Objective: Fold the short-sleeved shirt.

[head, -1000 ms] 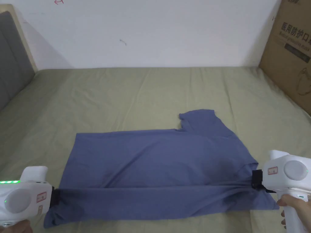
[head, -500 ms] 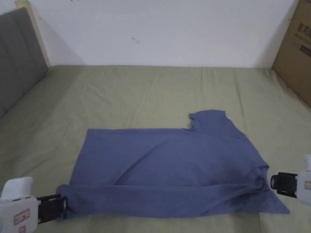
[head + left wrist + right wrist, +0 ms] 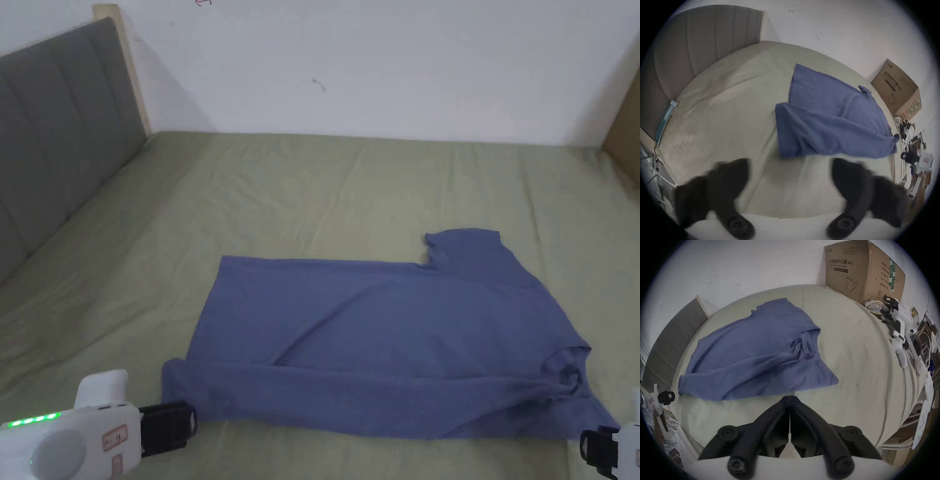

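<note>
Item: blue shirt, lying flat on the green bed, collar end to the person's right, hem end to the left; near long edge now folded over the body as a band running from hem to collar, one sleeve sticking out on the far side.

Left tongs: a second ago clamping the hem-side end of the fold, half a second ago letting go, now sitting just beside the shirt's near-left corner and apart from it; jaws standing wide in the left gripper view, holding nothing.

Right tongs: a second ago gripping the collar-side end, now pulling back to the near-right corner, clear of the cloth; jaws pressed together on nothing in the right gripper view.

Meaning: both ends released, so the first lengthwise fold is laid down and staying put on its own; the cloth is bunching slightly near the collar. By judgement, the far side and its sleeve are awaiting the matching fold, then the crosswise folds.

Background: grey headboard at left; cardboard box at right.
</note>
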`<state>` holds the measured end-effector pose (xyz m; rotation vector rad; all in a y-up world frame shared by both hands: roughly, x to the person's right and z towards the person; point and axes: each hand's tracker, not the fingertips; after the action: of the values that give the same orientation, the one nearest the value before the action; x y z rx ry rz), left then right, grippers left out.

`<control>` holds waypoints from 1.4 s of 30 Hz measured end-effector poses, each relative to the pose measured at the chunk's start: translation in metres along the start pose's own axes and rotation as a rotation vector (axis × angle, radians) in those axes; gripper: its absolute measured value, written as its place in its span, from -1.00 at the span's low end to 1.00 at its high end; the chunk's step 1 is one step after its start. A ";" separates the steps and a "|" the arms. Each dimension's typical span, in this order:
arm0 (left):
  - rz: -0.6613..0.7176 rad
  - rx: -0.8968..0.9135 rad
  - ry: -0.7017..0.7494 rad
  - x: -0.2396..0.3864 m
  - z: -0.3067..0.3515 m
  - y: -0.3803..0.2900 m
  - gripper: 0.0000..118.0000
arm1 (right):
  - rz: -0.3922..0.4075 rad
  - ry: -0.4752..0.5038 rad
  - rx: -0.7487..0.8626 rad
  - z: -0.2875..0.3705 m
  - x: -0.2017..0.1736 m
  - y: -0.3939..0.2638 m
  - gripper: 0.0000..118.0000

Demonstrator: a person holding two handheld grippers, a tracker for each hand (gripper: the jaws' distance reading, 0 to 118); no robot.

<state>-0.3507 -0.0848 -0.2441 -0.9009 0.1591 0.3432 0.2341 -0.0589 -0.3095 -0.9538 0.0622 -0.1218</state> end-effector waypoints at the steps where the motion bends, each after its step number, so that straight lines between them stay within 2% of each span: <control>1: 0.021 0.003 -0.006 -0.002 -0.006 0.005 0.90 | -0.006 0.002 0.000 0.001 0.001 0.001 -0.96; 3: 0.081 0.000 -0.019 -0.003 -0.019 0.014 0.86 | -0.010 -0.010 0.004 0.002 0.003 0.000 -0.96; 5: 0.068 -0.100 0.010 -0.004 -0.042 0.015 0.81 | -0.015 -0.027 -0.006 0.001 0.007 -0.001 -0.96; 6: 0.058 -0.124 0.032 -0.003 -0.050 0.011 0.55 | -0.019 -0.032 -0.013 -0.001 0.009 -0.002 -0.96; 7: -0.006 -0.123 0.127 0.003 -0.051 0.007 0.41 | -0.025 -0.040 -0.018 -0.002 0.011 -0.004 -0.96; 8: -0.033 -0.075 0.084 0.009 -0.043 0.008 0.37 | -0.033 -0.049 -0.023 -0.003 0.014 -0.005 -0.96; 9: -0.038 -0.057 0.086 0.011 -0.038 0.009 0.16 | -0.044 -0.058 -0.024 -0.004 0.016 -0.006 -0.94; 10: -0.059 -0.024 0.091 0.013 -0.034 0.009 -0.21 | -0.056 -0.064 -0.021 -0.004 0.019 -0.006 -0.79; 11: -0.034 -0.016 0.059 0.016 -0.031 0.007 -0.65 | -0.068 -0.060 -0.017 -0.004 0.021 -0.005 -0.46; 12: 0.008 -0.026 0.020 0.016 -0.033 0.008 -0.87 | -0.088 -0.061 -0.018 -0.006 0.025 -0.002 0.16; 13: 0.015 -0.061 0.034 0.017 -0.037 0.009 -0.87 | -0.100 -0.059 -0.013 -0.007 0.028 0.001 0.41; 17: -0.024 -0.058 0.049 0.019 -0.035 0.012 -0.88 | -0.134 -0.071 0.025 -0.019 0.040 0.029 0.41; 21: -0.021 -0.064 0.034 0.017 -0.028 0.018 -0.88 | -0.120 -0.078 -0.011 -0.054 0.042 0.051 0.38; 23: -0.019 -0.063 0.029 0.017 -0.026 0.019 -0.88 | -0.120 -0.166 -0.094 -0.079 0.040 0.047 0.29; 24: -0.022 -0.064 0.030 0.017 -0.026 0.019 -0.88 | -0.121 -0.161 -0.125 -0.090 0.039 0.041 0.17; 25: -0.027 -0.066 0.031 0.018 -0.025 0.020 -0.88 | -0.145 -0.147 -0.120 -0.093 0.038 0.035 0.13; 26: -0.039 -0.073 0.033 0.020 -0.025 0.020 -0.88 | -0.152 -0.165 -0.045 -0.082 0.034 0.033 -0.06; 27: -0.059 -0.076 0.043 0.022 -0.022 0.019 -0.88 | -0.140 -0.165 -0.055 -0.077 0.031 0.033 -0.62; 28: -0.069 -0.075 0.042 0.024 -0.021 0.019 -0.88 | -0.117 -0.162 -0.068 -0.074 0.028 0.034 -0.75; 31: -0.109 -0.073 0.052 0.030 -0.011 0.022 -0.88 | -0.035 -0.156 -0.123 -0.070 0.025 0.042 -0.78; 36: -0.161 -0.041 0.054 0.035 0.019 0.025 -0.88 | -0.104 -0.084 -0.054 -0.030 0.036 0.054 -0.78; 39: -0.246 -0.017 0.186 0.028 0.033 0.020 -0.91 | -0.093 -0.105 -0.017 -0.007 0.042 0.050 -0.78; 40: -0.250 -0.009 0.190 0.024 0.040 0.016 -0.91 | -0.088 -0.120 -0.012 0.004 0.041 0.046 -0.78; 41: -0.238 -0.008 0.162 0.017 0.046 0.011 -0.92 | -0.102 -0.111 -0.015 0.011 0.047 0.041 -0.78; 42: -0.224 0.010 0.099 0.011 0.050 0.008 -0.93 | -0.145 -0.059 -0.024 0.014 0.053 0.035 -0.78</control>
<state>-0.3437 -0.0384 -0.2219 -0.9162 0.1491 0.0892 0.2905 -0.0349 -0.3297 -0.9848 -0.0596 -0.2267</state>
